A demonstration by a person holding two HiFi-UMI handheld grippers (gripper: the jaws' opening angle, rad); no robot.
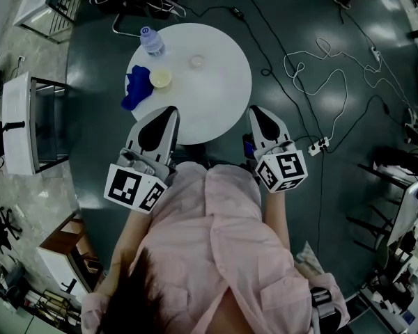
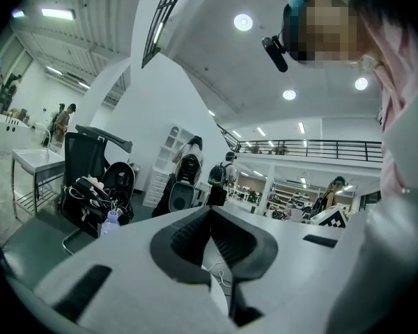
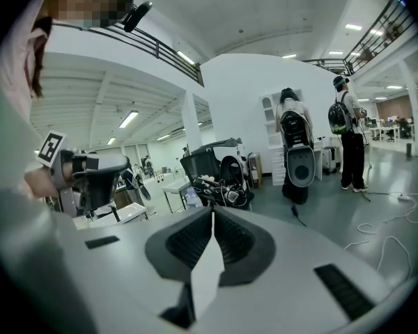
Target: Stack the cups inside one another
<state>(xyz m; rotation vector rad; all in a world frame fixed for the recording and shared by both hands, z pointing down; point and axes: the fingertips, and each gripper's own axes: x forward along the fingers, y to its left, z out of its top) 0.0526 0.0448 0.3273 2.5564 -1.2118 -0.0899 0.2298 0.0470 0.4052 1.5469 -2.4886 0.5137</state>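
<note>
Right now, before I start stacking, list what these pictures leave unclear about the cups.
Head view: the pale cup is too small to show whether it is one or several nested.
Head view: the clear item is too faint to call a cup.
Head view: the blue cloth hides whatever lies under it.
Both gripper views: aimed across the room, no cup shows.

We see a round white surface [image 1: 216, 103] carrying a plastic water bottle [image 1: 151, 40] near its far left edge and a crumpled blue cloth [image 1: 135, 89] nearby; a white cable [image 1: 320, 82] and a power strip [image 1: 319, 145] lie on the floor.
</note>
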